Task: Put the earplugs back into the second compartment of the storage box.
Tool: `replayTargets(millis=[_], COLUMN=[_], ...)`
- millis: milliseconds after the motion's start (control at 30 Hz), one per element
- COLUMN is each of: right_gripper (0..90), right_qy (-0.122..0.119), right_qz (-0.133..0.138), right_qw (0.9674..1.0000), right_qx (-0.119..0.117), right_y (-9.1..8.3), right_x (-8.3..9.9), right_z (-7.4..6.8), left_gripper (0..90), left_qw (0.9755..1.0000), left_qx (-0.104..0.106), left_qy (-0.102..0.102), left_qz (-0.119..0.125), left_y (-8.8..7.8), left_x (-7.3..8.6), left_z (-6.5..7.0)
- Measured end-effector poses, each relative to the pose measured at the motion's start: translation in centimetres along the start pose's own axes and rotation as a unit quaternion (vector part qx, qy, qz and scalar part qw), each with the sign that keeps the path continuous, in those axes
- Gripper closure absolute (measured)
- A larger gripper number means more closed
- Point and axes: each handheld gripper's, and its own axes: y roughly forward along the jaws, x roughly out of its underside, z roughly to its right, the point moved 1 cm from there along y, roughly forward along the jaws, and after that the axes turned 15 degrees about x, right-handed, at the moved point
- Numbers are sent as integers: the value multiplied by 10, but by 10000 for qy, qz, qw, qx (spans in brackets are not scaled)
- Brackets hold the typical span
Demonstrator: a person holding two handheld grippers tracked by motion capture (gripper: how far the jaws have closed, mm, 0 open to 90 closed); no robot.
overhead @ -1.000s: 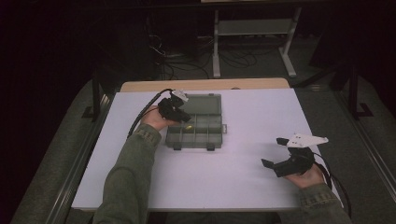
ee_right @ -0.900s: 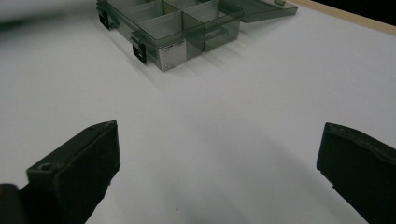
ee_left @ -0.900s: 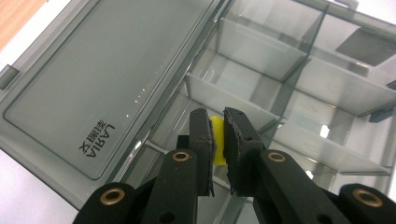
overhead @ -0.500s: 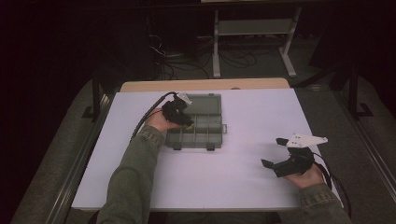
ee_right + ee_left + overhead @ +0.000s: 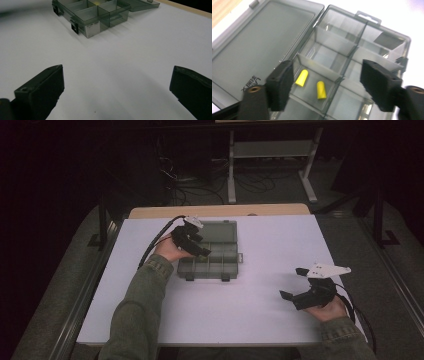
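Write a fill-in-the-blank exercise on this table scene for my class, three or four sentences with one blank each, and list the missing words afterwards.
1. The lid of the grey compartment box is ____.
2. One compartment holds ____ yellow earplugs.
3. The left gripper hovers over the box with its jaws ____.
4. The right gripper is above the bare white ____, apart from the box.

Missing words: open; two; open; table
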Motion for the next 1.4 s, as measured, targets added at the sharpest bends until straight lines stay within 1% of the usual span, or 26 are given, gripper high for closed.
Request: replayTargets(millis=[67, 133, 167, 267, 367, 467, 600, 633, 667, 733, 767, 800, 867, 1000, 1100, 1167, 1200, 1333, 1367, 1400], right_gripper=[0, 0, 0, 0, 0, 0, 0, 0, 0, 0, 0, 0, 0, 0, 0, 0, 0, 0, 0, 0], right_qy=[-1, -1, 4, 8, 19, 16, 19, 30, 33, 41, 47, 47, 47, 50, 57, 56, 56, 54, 56, 56], right_qz=[0, 4, 7, 10, 12, 26, 42, 58, 59, 66, 73, 73, 76, 73, 94, 104, 107, 127, 132, 132], right_qw=[10000, 10000, 10000, 10000, 10000, 10000, 10000, 10000, 10000, 10000, 10000, 10000, 10000, 10000, 9999, 9999, 9999, 9999, 9999, 9999], right_qx=[1, 0, -1, -3, 1, 11, 4, -1, 2, -2, -3, -3, -2, 2, 5, 4, 5, 11, 13, 13], right_y=[0, 0, 0, -1, -1, -2, -2, -2, -3, -3, -3, -3, -3, -3, -4, -4, -4, -5, -5, -5], right_x=[0, 0, 0, 0, 0, -1, -1, -1, -1, -1, -1, -1, -1, -1, -1, -1, -1, -2, -2, -2], right_z=[0, 0, 0, 0, 0, 0, 0, 1, 1, 1, 1, 1, 1, 1, 1, 1, 1, 1, 1, 1], left_gripper=[161, 117, 53, 2, 0, 0, 0, 0, 0, 0, 0, 0, 0, 0, 0, 0, 0, 0, 0, 0], left_qw=[10000, 9998, 9997, 9996, 9993, 9984, 9972, 9964, 9964, 9957, 9953, 9953, 9950, 9934, 9927, 9917, 9917, 9898, 9885, 9885], left_qx=[-41, -92, -112, -111, -182, -255, -356, -380, -380, -363, -369, -369, -396, -455, -486, -505, -505, -620, -686, -686], left_qy=[62, 73, 29, 23, 61, 79, 73, 63, 63, 48, 36, 36, 44, 40, 9, 53, 53, 104, 119, 119], left_qz=[45, 132, 207, 242, 328, 497, 658, 757, 757, 853, 896, 896, 920, 1056, 1102, 1184, 1184, 1281, 1342, 1342], left_y=[-4, -8, -11, -15, -22, -29, -39, -43, -43, -47, -50, -50, -52, -59, -63, -68, -68, -71, -72, -72], left_x=[-2, -4, -4, -3, 2, 9, 20, 25, 25, 31, 36, 36, 42, 54, 63, 73, 73, 83, 88, 88], left_z=[4, 7, 10, 12, 16, 21, 27, 29, 29, 31, 33, 33, 35, 41, 45, 51, 51, 60, 64, 64])
